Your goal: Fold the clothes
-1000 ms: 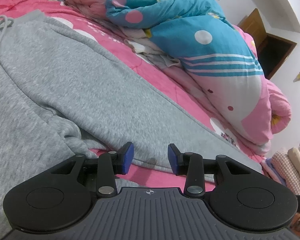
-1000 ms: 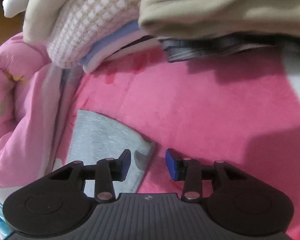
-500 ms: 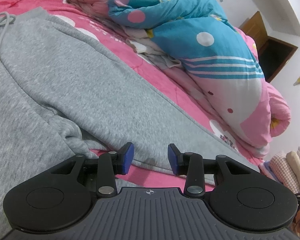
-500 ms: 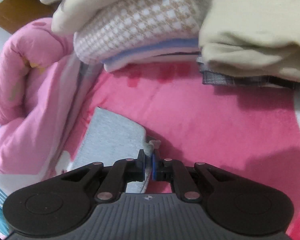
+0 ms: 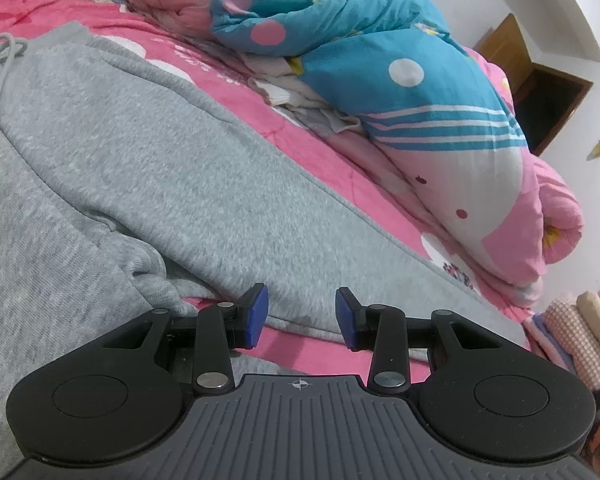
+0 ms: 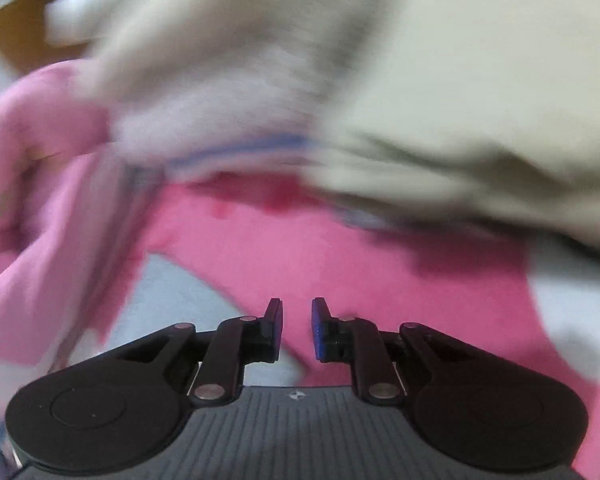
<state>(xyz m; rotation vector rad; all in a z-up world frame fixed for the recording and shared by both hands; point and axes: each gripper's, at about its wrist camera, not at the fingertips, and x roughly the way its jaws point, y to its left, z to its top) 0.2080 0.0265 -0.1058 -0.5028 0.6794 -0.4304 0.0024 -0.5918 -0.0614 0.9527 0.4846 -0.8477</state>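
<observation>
Your right gripper (image 6: 296, 330) jaws are opening empty beside the cuff (image 6: 180, 300), so re-pinch it squarely; the left gripper (image 5: 299, 314) jaws sit spread over the trousers (image 5: 160, 168).

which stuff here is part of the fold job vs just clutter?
Job:
grey sweatpants
left gripper, jaws apart above the pants
right gripper, jaws opening, nothing between them

Lying about:
blue and pink quilt
stack of folded clothes
pink bedsheet
</observation>
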